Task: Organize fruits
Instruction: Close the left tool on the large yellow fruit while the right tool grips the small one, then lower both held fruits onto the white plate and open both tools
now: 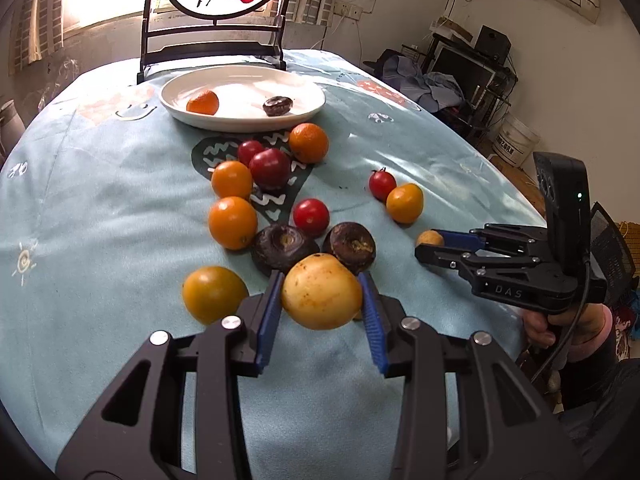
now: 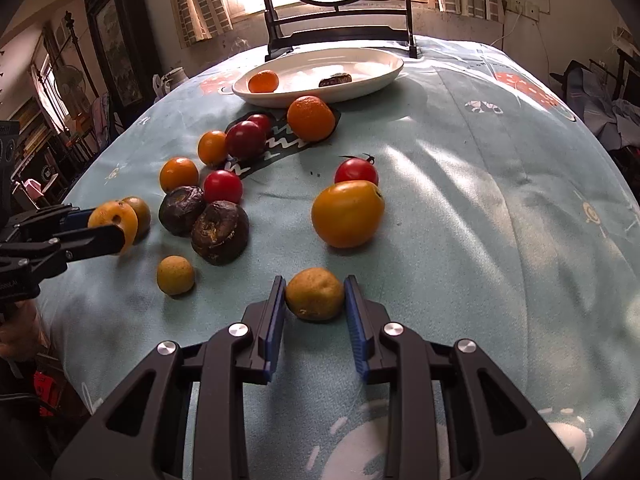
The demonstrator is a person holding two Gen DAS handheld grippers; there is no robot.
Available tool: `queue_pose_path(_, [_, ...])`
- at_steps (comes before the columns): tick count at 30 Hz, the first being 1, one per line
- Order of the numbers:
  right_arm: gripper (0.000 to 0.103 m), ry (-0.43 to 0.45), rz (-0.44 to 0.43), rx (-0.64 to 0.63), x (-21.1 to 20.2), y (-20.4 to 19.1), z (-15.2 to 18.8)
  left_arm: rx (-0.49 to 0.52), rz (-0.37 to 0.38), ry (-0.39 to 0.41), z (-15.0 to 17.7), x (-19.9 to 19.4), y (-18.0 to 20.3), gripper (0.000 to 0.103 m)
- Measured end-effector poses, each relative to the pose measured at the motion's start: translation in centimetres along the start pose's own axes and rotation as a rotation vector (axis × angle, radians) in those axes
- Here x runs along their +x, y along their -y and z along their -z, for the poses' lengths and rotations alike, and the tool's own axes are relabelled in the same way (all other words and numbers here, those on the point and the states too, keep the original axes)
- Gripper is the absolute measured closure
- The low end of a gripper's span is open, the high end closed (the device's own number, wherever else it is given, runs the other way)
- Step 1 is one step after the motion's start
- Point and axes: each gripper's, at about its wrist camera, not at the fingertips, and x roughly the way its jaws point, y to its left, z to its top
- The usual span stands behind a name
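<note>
The only legible writing is "DAS", embossed on the side of the right hand-held gripper (image 1: 430, 246) as seen from the left wrist view; a bucket (image 1: 516, 142) in the far corner carries dark lettering too small to read.

The left hand-held gripper (image 1: 322, 300) is clamped on a yellow fruit (image 1: 322, 292), its blue pads pressed against both sides. In the right wrist view that fruit (image 2: 114, 220) turns a dimpled end toward the camera, so its axis runs roughly across the table (image 1: 100, 220), and it appears held clear of the cloth. Just behind it lies an orange fruit (image 2: 138, 212).

The right hand-held gripper (image 2: 315, 294) closes around a small brownish-yellow fruit (image 2: 315, 294) that sits on the light blue cloth near the table's front edge; the pads touch or nearly touch its sides. It is nearly round, slightly wider than tall.

A white plate (image 1: 312, 98) at the far side, in front of a dark wooden stand (image 1: 212, 44) with painted red fruit, holds a tangerine (image 1: 203, 103) and a dark chestnut (image 1: 278, 105).

Between plate and grippers lie scattered orange fruits, red tomatoes and two dark chestnuts (image 1: 316, 246), the pair touching, dimpled faces up. A red tomato (image 2: 356, 172) with its stem upward touches a big orange fruit (image 2: 347, 214).
</note>
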Motion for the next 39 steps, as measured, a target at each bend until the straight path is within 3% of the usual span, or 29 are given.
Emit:
queue_pose_path(4, [0.073, 0.038, -0.011, -0.041, -0.5, -0.3, -3.1, 0.023, 0.002, 0.016, -4.0, 0.0, -0.8, 0.064])
queue_pose_path(10, [0.073, 0.076, -0.118, -0.026, 1.4, 0.5, -12.3, 0.027, -0.060, 0.055, -13.3, 3.4, -3.6, 0.064])
queue_pose_path(14, [0.073, 0.064, -0.058, -0.003, 6.3, 1.6, -17.9, -0.013, -0.129, 0.022, -18.2, 8.6, -6.2, 0.064])
queue_pose_path(19, [0.073, 0.033, -0.016, 0.052, 11.8, 3.6, -21.5, -0.051, -0.177, -0.027, -21.4, 13.8, -8.4, 0.064])
queue_pose_path(23, [0.073, 0.008, -0.010, 0.071, 13.7, 4.6, -22.2, -0.055, -0.225, -0.086, -21.7, 16.6, -9.3, 0.061])
queue_pose_path(24, [0.070, 0.002, -0.006, 0.066, 13.6, 4.5, -22.1, -0.057, -0.229, -0.087, -21.6, 16.6, -9.4, 0.055])
queue_pose_path(25, [0.070, 0.002, -0.001, 0.063, 13.4, 4.4, -22.0, -0.053, -0.235, -0.073, -21.6, 16.2, -9.2, 0.036])
queue_pose_path(26, [0.068, 0.009, 0.012, 0.058, 13.0, 4.3, -21.9, -0.048, -0.250, -0.043, -21.5, 15.5, -9.0, 0.027])
queue_pose_path(28, [0.063, 0.028, 0.022, 0.041, 12.0, 4.0, -21.5, -0.035, -0.253, 0.002, -21.2, 13.7, -8.4, 0.024])
queue_pose_path(32, [0.063, 0.063, 0.026, 0.020, 9.6, 3.1, -20.1, -0.026, -0.269, 0.048, -19.8, 10.1, -7.2, 0.016])
queue_pose_path(36, [0.059, 0.107, 0.018, 0.002, 6.9, 2.1, -17.8, -0.014, -0.311, 0.087, -16.3, 6.6, -6.0, 0.010])
queue_pose_path(39, [0.059, 0.111, 0.009, 0.007, 5.2, 1.6, -14.9, -0.024, -0.354, 0.072, -12.6, 4.4, -5.4, 0.009])
